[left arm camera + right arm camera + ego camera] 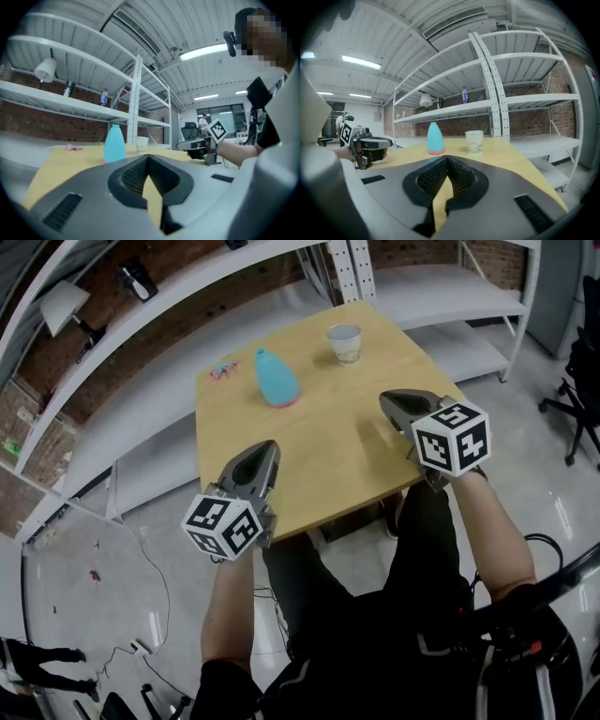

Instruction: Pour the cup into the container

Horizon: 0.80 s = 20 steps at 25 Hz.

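**Shut and empty over the near side of the table**

Found the left gripper (266,450) over the near edge of the wooden table (319,442), jaws pressed together at the tips with nothing between them. Found the right gripper (390,405) further in over the table's right side, likewise closed tip to tip and empty. Noted a marker cube (222,526) at the rear of the left one and another (452,437) on the right.

Spotted the cup (345,343) upright near the table's far edge, well apart from both grippers and untouched. Located the blue bottle-shaped container (276,378), pink at its base, upright to the cup's left, near it but not touching. Made out a small pink item (222,369) by the far left corner, too small to identify. Saw white metal shelving (441,296) against a brick wall (178,306) beyond the table.
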Available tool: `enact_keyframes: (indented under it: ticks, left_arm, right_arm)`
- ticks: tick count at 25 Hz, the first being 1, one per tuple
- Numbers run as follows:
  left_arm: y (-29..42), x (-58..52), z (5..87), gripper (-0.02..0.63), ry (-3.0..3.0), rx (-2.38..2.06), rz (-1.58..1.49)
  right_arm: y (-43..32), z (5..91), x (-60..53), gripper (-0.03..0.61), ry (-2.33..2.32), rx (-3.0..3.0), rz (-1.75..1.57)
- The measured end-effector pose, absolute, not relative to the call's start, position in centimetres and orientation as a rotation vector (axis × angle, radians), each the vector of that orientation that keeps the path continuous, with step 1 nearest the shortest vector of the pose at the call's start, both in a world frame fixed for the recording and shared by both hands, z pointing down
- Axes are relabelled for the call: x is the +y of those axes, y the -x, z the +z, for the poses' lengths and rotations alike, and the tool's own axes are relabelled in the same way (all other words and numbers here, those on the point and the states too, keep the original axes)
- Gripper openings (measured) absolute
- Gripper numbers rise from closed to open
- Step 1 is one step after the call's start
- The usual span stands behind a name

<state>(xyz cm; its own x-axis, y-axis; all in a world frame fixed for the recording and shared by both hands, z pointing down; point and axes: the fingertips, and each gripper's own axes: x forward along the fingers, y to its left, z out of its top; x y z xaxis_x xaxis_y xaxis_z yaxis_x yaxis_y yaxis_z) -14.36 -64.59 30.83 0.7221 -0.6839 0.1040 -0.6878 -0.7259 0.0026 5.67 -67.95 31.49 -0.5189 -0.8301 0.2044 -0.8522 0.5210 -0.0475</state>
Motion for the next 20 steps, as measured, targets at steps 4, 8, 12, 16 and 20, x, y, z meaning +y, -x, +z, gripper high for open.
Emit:
enact_keyframes:
  ticks: [4,8,12,16,20]
  left_arm:
    - [13.7,-57.9,29.8,-0.006,-2.872,-1.240,0.028]
    - [11.5,-50.8,29.1,-0.006,-2.869,-1.286,-0.001]
    - [8.8,-44.4,29.3,-0.006,-2.910,-1.301,0.087]
    - [6.5,-37.7,29.5,-0.006,-2.910,-1.273,0.093]
    - [4.7,-30.7,29.5,-0.006,-2.914,-1.263,0.076]
  right_arm:
    - [-6.0,31.2,-61.7,0.002,-1.408,-2.628,0.161]
    - [-7.7,30.8,-55.7,0.002,-1.436,-2.636,0.128]
    - [-9.4,30.8,-49.6,0.002,-1.457,-2.648,0.142]
    - [-10.8,30.8,-42.2,0.002,-1.457,-2.637,0.122]
    - [-11.9,31.4,-34.1,0.003,-1.430,-2.638,0.127]
